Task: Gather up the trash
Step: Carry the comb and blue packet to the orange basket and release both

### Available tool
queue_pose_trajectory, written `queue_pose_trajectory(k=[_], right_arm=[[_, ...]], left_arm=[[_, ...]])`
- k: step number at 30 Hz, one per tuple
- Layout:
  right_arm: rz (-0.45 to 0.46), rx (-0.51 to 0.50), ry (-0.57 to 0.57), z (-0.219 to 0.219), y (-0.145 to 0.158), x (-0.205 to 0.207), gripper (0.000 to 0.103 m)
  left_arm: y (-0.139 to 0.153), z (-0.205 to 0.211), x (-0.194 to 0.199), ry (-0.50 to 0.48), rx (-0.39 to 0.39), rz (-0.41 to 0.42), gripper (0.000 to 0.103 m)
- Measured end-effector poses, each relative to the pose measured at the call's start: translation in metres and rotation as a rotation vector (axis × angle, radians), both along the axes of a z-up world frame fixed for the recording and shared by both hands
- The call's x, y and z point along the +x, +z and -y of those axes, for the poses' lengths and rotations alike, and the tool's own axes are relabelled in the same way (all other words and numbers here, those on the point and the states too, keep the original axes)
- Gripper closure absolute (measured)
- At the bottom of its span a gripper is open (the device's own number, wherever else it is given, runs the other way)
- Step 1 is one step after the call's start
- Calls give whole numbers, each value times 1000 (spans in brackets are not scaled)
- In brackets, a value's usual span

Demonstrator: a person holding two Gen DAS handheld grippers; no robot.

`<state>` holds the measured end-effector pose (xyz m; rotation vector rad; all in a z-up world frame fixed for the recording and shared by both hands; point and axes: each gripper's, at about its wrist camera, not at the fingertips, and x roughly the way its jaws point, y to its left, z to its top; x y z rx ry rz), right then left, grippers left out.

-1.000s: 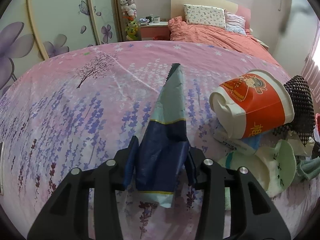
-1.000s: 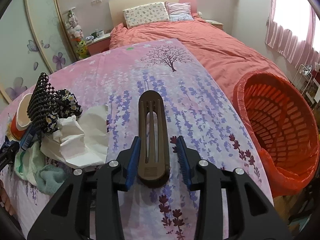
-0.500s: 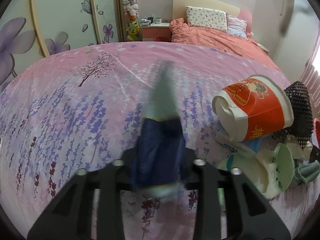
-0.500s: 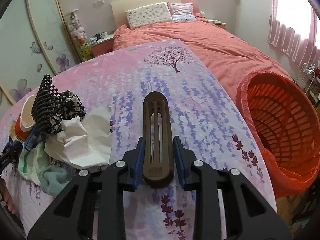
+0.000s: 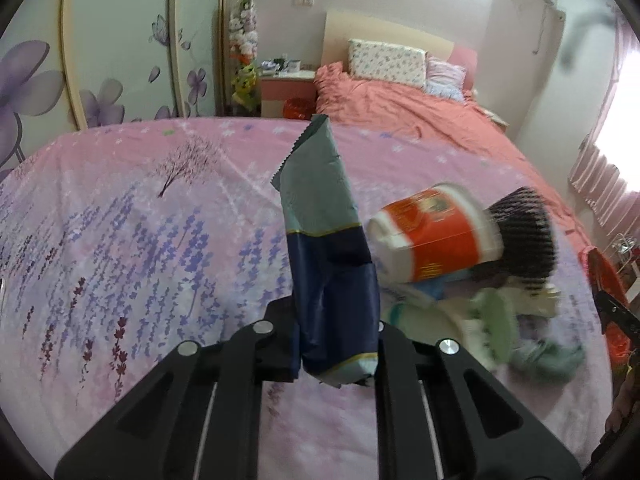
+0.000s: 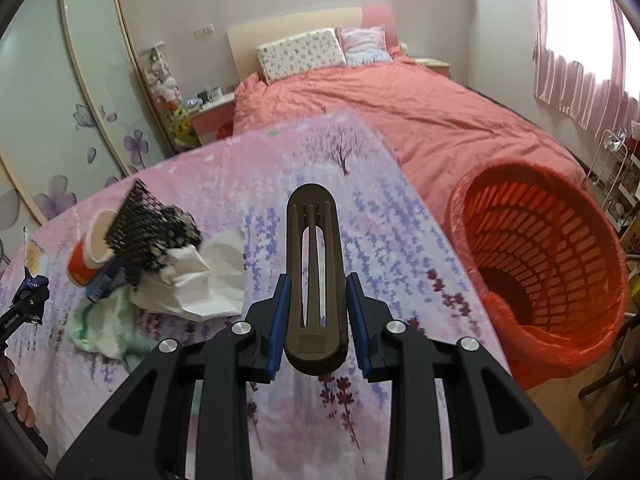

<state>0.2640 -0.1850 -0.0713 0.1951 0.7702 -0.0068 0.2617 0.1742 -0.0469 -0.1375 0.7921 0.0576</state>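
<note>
currently both grippers are carrying one item each, lifted clear of the pink sheet, which suits a transfer to the basket standing off the sheet's right edge.

the left gripper is clamping the dark lower end of a wrapper; its jaws are nearly fully closed, and the wrapper's pale serrated end is sticking up and forward, free of the sheet. gripping low is keeping the limp foil from folding over the camera.

the right gripper is gripping a brown slotted clip by its wide base, blue pads pressing on both sides, jaws partly closed to the clip's width. the clip is pointing straight ahead along the fingers.

remaining trash is lying in a pile near the sheet's left edge in the right view: a cup on its side, crumpled paper and cloths.
</note>
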Motion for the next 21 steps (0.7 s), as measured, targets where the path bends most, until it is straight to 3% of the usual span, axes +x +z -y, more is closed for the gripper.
queue_pose_trajectory(k=[9,21], right_arm=[[79,-4,7,12,33,-31,74],[144,0,-70,62,55,-67,74]], left_arm=[[49,48,-30,-107,-24,59,90],[72,156,-42,-309,-78,59,90]])
